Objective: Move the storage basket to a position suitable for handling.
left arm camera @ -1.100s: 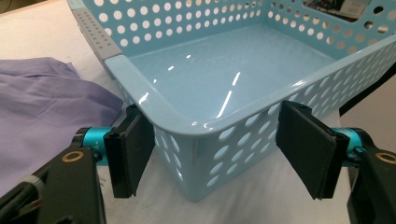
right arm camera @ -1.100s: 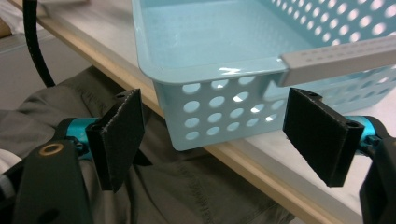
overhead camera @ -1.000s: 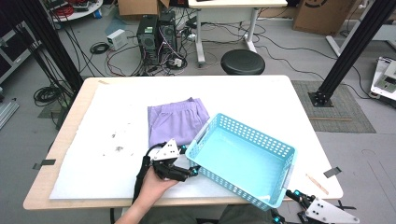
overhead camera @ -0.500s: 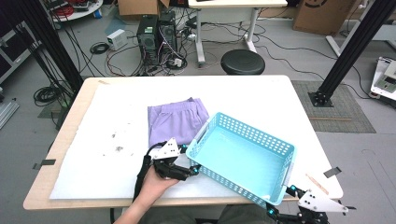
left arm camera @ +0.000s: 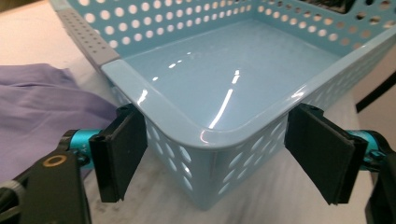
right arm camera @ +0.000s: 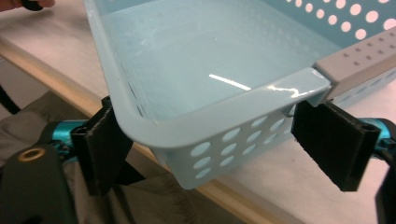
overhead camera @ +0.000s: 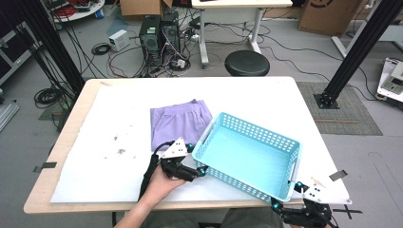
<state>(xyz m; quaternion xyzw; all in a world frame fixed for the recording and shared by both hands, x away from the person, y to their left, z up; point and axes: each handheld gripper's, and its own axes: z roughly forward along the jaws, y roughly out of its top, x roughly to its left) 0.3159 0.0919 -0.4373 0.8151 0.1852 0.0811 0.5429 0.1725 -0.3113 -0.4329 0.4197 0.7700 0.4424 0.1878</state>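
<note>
Both jaws have just been opening: left gripper (overhead camera: 198, 169) and right gripper (right arm camera: 224, 140) stand open, each straddling a corner of the pale blue perforated plastic basket (overhead camera: 237, 154); folded lilac cloth (overhead camera: 178, 121) lies at its ten o'clock.

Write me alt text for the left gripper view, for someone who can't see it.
A corner of an empty light blue perforated basket sits between the left tool's two black pads, which stand apart from its walls after just opening. Purple folded cloth lies on the white table cover to the left.
</note>
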